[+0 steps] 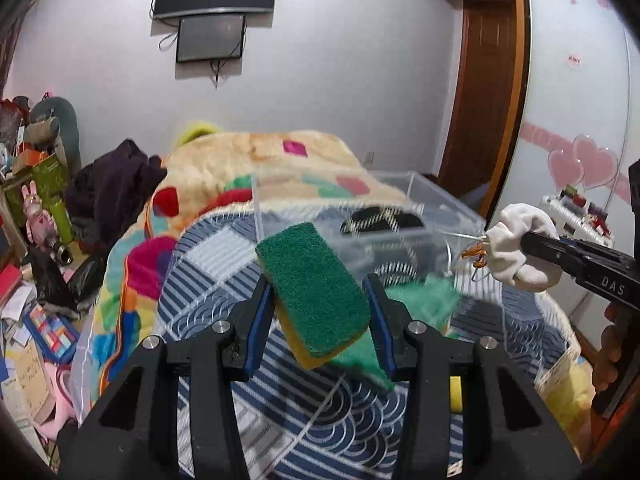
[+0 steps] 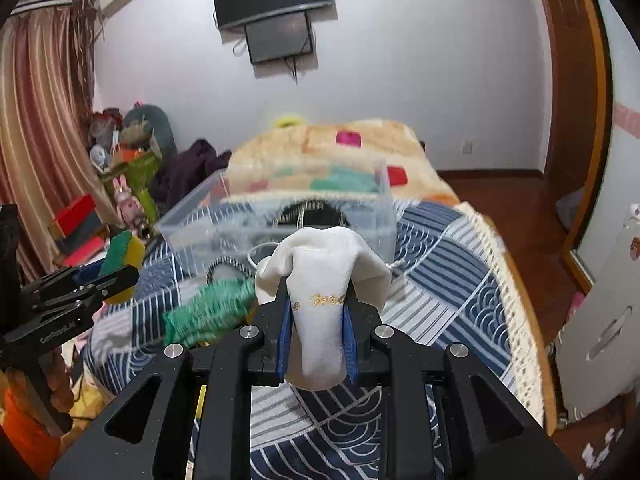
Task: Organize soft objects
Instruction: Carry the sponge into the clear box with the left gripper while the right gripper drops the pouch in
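My left gripper (image 1: 318, 300) is shut on a green-and-yellow scrub sponge (image 1: 314, 288) and holds it above the bed; it also shows at the left of the right wrist view (image 2: 120, 254). My right gripper (image 2: 318, 296) is shut on a white cloth pouch (image 2: 324, 288) with gold lettering, seen from the side in the left wrist view (image 1: 516, 248). A clear plastic box (image 2: 280, 220) stands on the bed just beyond both grippers, with dark items inside. A green knitted cloth (image 2: 208, 312) lies on the bedspread in front of the box.
The bed has a blue-and-white patterned spread (image 2: 448, 280) and a colourful fleece blanket (image 1: 240, 160) behind the box. Clutter and toys (image 1: 36, 200) crowd the floor at the left. A wooden door (image 1: 488, 80) and a white cabinet (image 2: 600, 320) are at the right.
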### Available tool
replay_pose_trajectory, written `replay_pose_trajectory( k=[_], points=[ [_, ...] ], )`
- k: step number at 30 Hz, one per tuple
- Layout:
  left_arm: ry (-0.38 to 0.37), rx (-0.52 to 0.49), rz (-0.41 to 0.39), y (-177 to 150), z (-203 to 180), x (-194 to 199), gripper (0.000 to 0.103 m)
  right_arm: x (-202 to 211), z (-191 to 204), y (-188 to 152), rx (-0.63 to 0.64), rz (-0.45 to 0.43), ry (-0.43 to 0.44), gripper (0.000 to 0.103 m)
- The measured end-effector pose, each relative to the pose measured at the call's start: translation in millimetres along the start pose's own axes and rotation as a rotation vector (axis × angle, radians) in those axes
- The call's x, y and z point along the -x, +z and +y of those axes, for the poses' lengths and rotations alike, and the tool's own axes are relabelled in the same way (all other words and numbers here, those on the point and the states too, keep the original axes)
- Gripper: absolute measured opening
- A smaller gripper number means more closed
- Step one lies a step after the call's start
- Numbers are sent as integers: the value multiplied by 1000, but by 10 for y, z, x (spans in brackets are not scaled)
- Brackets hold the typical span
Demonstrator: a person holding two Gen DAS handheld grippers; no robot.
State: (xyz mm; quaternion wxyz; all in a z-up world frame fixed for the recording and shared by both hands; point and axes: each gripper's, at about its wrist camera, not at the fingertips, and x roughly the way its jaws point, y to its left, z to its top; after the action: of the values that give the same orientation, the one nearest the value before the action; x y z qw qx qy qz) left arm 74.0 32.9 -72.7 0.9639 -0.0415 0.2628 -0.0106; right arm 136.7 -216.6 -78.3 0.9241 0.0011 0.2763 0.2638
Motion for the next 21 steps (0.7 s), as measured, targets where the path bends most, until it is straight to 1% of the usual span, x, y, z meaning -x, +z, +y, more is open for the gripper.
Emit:
replay_pose_trajectory(
  k=[4,6,9,12,17,21],
  points=[
    [-16,-2,-37,201,-22,4,44,103,22,139,7,-58,-10,20],
    [-12,-5,-55,293,-27,2,44,132,31,235,5,-91,-10,20],
    [-11,-3,-81,437,-29,-27,44,133,31,378,7,-137,-13,20],
    [-11,-3,-90,543,-36,-96,44,84,80,508,12,-175,-20,20],
    [-18,5,-65,672,-34,-327,44,-73,157,660,7,-200,-14,20],
    [-24,25,-21,703,-27,-585,44,-269,245,699,14,-180,-3,20]
  ],
)
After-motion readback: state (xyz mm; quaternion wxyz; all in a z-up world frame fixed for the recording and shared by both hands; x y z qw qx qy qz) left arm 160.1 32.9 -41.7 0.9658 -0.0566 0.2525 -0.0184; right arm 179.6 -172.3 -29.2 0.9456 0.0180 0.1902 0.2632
